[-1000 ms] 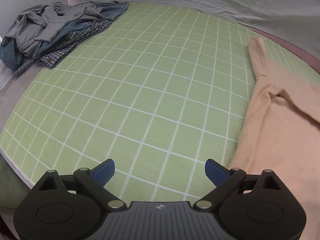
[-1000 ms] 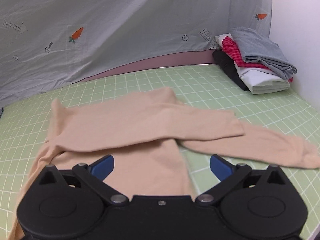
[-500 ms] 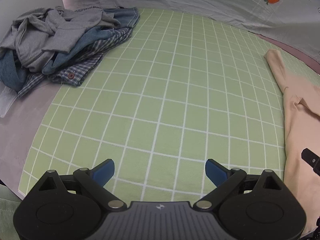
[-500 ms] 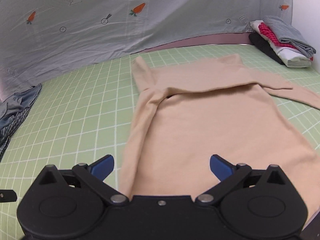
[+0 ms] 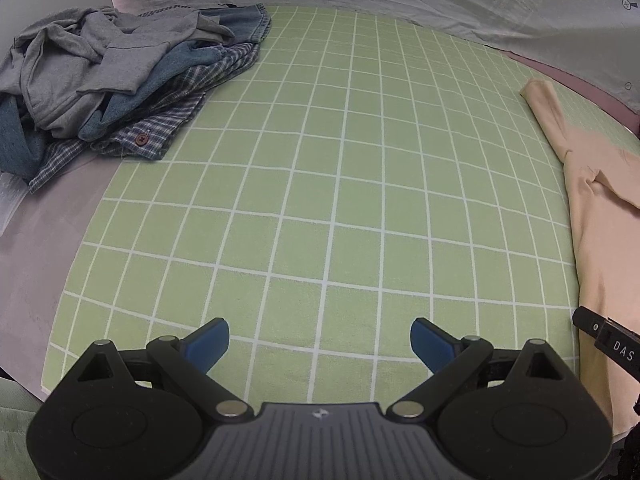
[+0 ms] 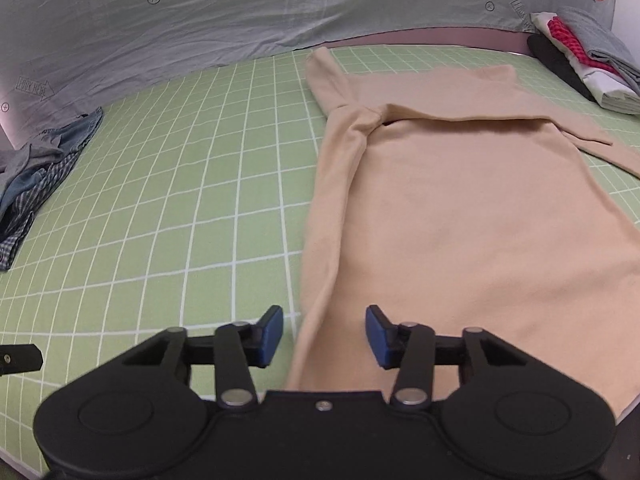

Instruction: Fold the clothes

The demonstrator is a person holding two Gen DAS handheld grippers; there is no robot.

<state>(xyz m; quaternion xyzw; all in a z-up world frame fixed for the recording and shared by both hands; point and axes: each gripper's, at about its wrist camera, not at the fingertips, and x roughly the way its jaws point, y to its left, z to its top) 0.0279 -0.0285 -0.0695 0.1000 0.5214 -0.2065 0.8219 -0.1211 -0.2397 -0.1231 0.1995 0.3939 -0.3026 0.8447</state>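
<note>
- Lying flat on the green checked mat (image 6: 192, 208), the beige sweater (image 6: 460, 208) is the landmark, its body spread out and one sleeve already folded across the chest.
- At the sweater's near left hem, the right hand-held gripper (image 6: 324, 338) has its jaws closing, with the hem's left edge between the blue pads; they are not yet pressing on the cloth, as far as the right wrist view shows.
- Off to the sweater's left, the left hand-held gripper (image 5: 320, 342) hovers over bare mat with its jaws spread wide and nothing between them.
- Far left of the sweater sits a heap of unfolded clothes (image 5: 104, 80); beyond its far right corner is a stack of folded clothes (image 6: 576, 60), and behind it hangs a grey sheet with carrot prints (image 6: 240, 20).
- My reading is that the step in hand is taking hold of the bottom hem, to fold the sweater up toward its collar.
- Next, I judge, the right jaws need to finish pinching the hem, and the left hand-held gripper would have to come over to a second hold on it, so both lift evenly and the cloth does not bunch.
</note>
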